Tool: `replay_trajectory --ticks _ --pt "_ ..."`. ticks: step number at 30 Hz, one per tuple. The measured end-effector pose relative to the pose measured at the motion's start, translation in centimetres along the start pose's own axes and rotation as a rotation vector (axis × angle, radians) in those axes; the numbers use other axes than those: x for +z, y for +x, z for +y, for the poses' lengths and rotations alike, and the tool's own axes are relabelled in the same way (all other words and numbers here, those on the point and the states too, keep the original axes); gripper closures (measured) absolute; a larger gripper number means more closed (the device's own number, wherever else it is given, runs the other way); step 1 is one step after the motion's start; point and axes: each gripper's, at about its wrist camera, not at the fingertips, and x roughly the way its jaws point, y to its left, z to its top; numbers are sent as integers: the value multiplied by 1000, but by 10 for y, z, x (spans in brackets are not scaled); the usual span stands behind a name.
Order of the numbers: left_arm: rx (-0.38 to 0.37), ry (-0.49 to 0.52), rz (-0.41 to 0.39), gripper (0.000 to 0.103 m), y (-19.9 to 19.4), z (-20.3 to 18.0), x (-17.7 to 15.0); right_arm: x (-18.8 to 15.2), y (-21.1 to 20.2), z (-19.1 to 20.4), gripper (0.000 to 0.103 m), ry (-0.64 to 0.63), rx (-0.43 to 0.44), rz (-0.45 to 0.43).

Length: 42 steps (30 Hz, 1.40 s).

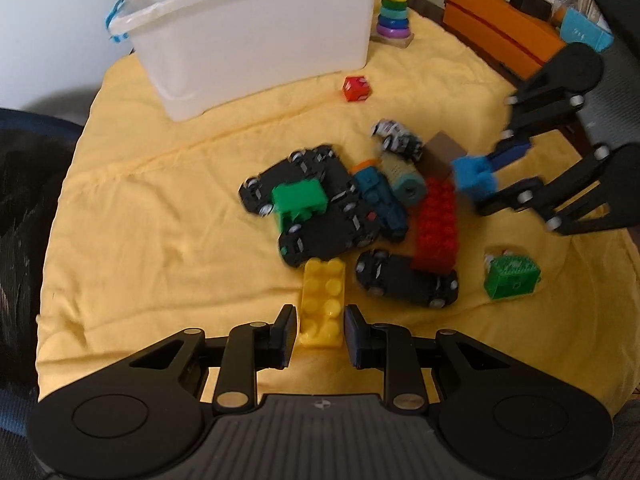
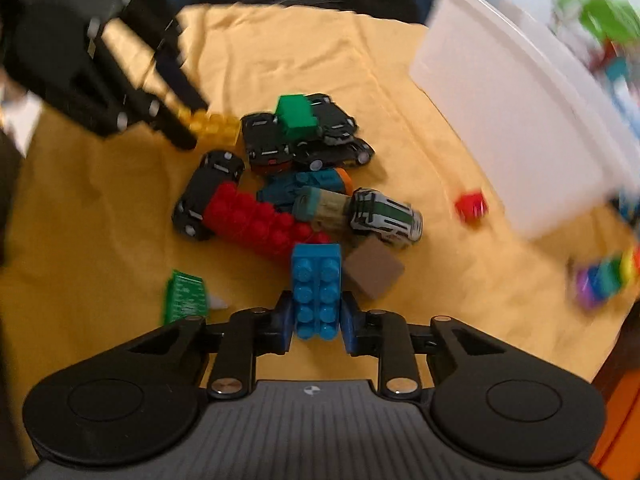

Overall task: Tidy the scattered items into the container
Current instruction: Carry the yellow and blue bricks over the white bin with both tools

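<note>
Presently: left hand-held gripper [image 1: 320, 326] clamps yellow brick [image 1: 323, 304]; right [image 2: 316, 316] clamps blue brick [image 2: 317, 292].

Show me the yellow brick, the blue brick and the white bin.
yellow brick [image 1: 323, 304], left wrist view, studded top face.
blue brick [image 2: 317, 292], right wrist view, studded top face.
white bin [image 1: 256, 40], left wrist view, front wall.

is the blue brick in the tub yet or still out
Out. The blue brick is clamped between the right gripper's jaws above the yellow cloth; the white tub stands apart.
</note>
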Motion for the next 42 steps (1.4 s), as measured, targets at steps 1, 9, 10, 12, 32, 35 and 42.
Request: replay_trajectory --ticks 1,9,10,12,32,35,42 --pt "1 -1 3 74 0 1 -2 -4 -3 -3 76 60 16 2" --pt "-18 2 12 74 8 2 -4 -52 -17 -51 76 884 265 -80" --pt "-20 3 11 74 10 1 -2 -55 -13 -52 76 911 267 -77" --pt "-11 1 7 74 12 0 -1 -56 -4 -46 72 906 193 -36" --pt "6 -55 -124 76 -31 25 9 -22 -34 6 76 667 -222 -122" --pt "8 -51 -187 76 -54 39 38 -7 -58 -10 76 655 -255 -186" --pt "69 -52 -365 76 -79 59 139 48 -88 -74 76 617 -361 -335"
